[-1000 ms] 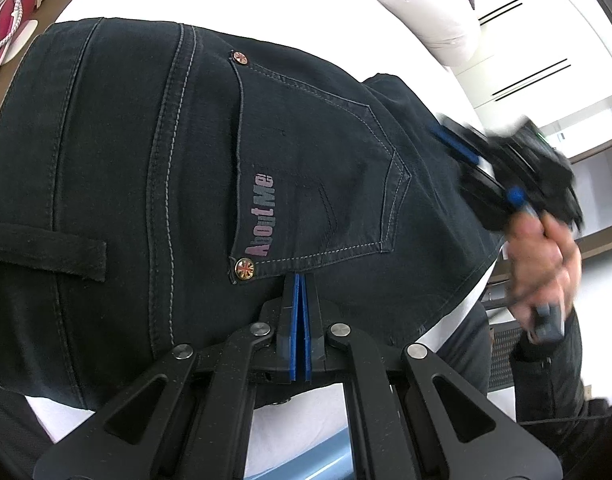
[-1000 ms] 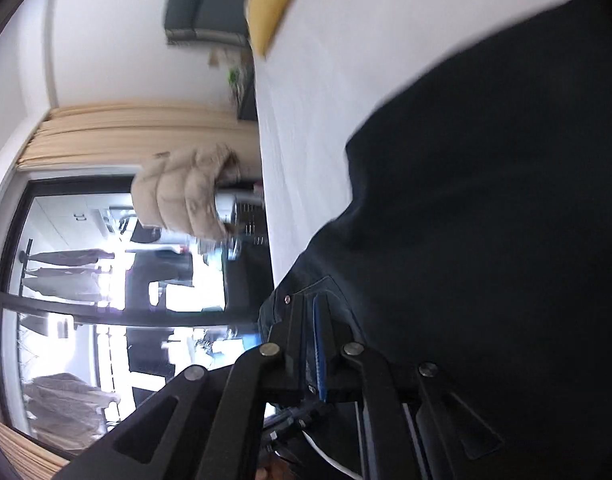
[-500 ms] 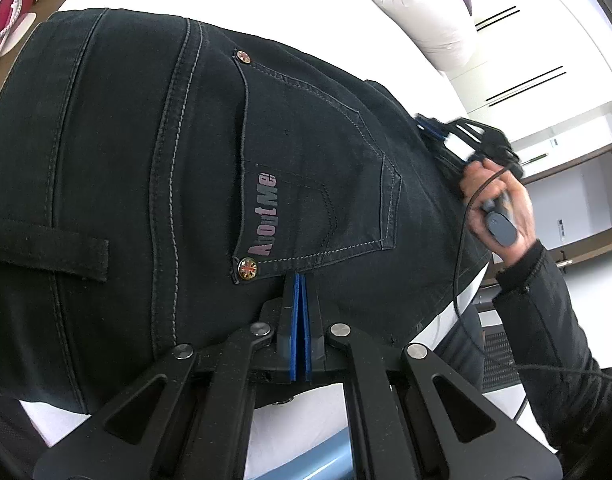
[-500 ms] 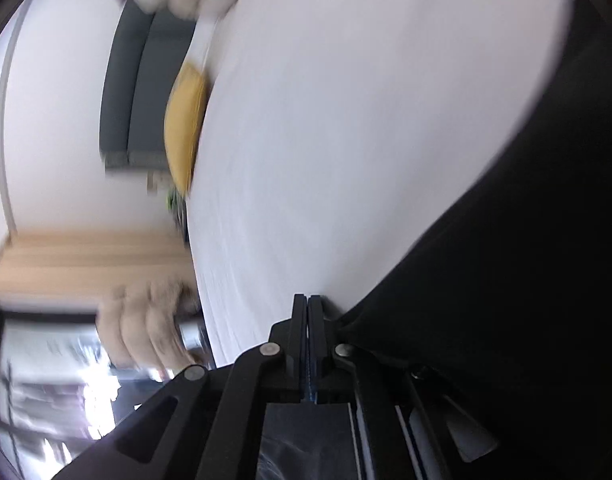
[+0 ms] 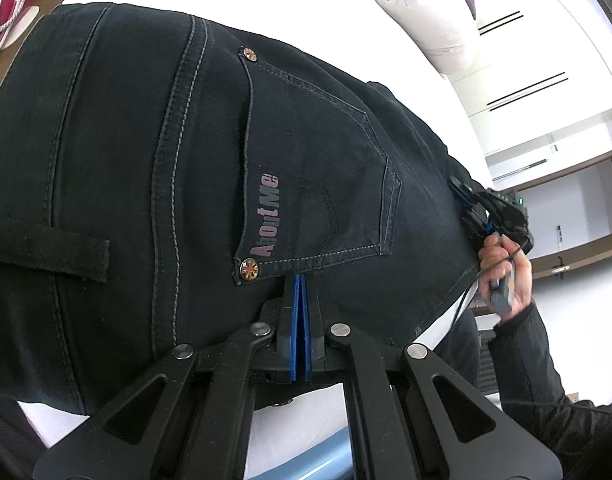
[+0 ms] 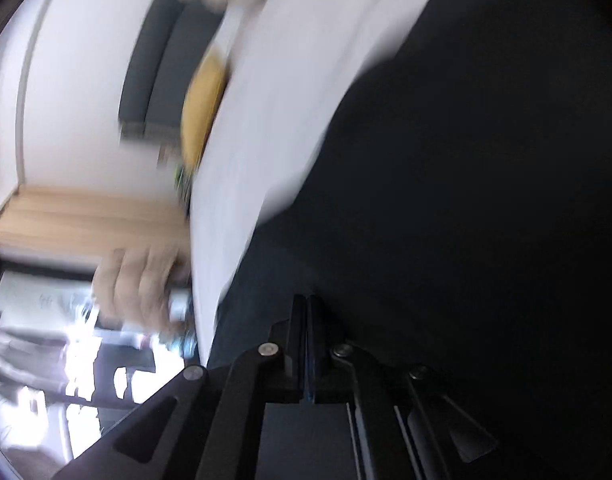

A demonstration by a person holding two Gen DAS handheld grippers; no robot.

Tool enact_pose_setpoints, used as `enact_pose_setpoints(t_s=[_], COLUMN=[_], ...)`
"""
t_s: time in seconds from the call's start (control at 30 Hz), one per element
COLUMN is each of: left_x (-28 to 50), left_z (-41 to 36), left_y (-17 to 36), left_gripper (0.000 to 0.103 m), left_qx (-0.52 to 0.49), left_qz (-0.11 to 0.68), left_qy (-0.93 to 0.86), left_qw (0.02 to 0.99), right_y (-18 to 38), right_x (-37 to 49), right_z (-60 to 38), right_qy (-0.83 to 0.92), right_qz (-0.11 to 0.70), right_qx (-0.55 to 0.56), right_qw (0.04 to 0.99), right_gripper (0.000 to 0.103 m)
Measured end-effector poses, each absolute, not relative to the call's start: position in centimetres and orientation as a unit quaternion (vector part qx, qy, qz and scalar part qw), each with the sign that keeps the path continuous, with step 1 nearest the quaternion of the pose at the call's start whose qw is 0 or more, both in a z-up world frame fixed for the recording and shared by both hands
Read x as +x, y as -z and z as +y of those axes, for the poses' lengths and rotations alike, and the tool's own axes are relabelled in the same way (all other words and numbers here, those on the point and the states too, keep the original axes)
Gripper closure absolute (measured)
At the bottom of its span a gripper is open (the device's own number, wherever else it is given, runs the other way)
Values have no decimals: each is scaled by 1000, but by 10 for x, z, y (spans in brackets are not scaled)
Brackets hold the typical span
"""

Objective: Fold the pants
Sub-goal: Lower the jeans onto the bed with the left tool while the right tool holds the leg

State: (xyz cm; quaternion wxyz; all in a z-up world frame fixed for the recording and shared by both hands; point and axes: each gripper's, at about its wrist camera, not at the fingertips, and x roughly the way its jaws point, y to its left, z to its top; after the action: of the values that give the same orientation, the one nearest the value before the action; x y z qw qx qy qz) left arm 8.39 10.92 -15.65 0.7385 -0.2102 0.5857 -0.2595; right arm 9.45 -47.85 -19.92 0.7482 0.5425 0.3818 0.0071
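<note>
At waistband: left tongs (image 5: pixel 299 280) stay clamped | right tongs (image 5: pixel 472 204) lowered onto pants (image 5: pixel 145 160)

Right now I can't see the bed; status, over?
Left hand-held gripper shut on pants. Right hand-held gripper shut on pants, view blurred. Nothing blocking.

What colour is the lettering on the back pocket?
Pinkish-grey lettering on black pants, clearest in the left wrist view.
</note>
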Motion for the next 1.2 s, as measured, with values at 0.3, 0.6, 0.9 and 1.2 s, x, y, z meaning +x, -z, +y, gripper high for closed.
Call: enact_pose_setpoints(t_s=[0.3,0.6,0.9,1.2], left_x=[84,82,79,90], left_z=[113,119,122,78], left_y=[157,158,154,83], left_gripper=[102,102,102,102], left_qx=[-210,-217,-219,-174], left_qz=[584,582,579,513], left_qy=[261,254,252,295], left_qw=[740,741,744,787], right_y=[171,139,192,141], right_x=[2,24,73,3], right_z=[-664,-510,-478,-454], right_qy=[232,27,38,14], right_qz=[233,312,383,318], right_qx=[586,533,522,543], right_qw=[741,786,761,777], right_gripper=[103,97,103,95])
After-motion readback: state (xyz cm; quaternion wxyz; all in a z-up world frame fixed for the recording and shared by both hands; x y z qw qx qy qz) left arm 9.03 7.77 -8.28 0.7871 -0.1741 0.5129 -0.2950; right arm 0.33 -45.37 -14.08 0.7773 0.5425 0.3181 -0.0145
